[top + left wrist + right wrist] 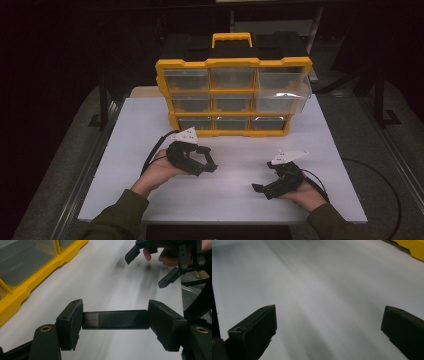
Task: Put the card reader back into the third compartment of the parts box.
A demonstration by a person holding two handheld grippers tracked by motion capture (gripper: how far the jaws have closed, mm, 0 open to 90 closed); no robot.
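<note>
I have the left gripper [115,320] clamped on a small dark rectangular stick with a paler band at one end [115,319]; its jaws press on the two short ends, so the stick spans crosswise between the pads, level, and hangs clear above the white bench [105,282]. In the high view the left gripper [210,162] sits in my left hand [159,172] over the left middle of the bench, but the stick is too small and dark there to tell apart from the jaws. Beyond the left jaws, up and to their left, I see the yellow plastic organiser with clear drawers [233,97], standing upright at the far edge of the bench, one drawer at its upper right [282,92] pulled out. Ahead of the left jaws and to their right floats the right gripper [147,265] with fingers [167,258] behind it. In its own view the right gripper [329,322] has its jaws spread wide with nothing between them, just bare bench below; a yellow corner of the organiser [412,246] lies far ahead, off to their right. The two grippers are well apart.
</note>
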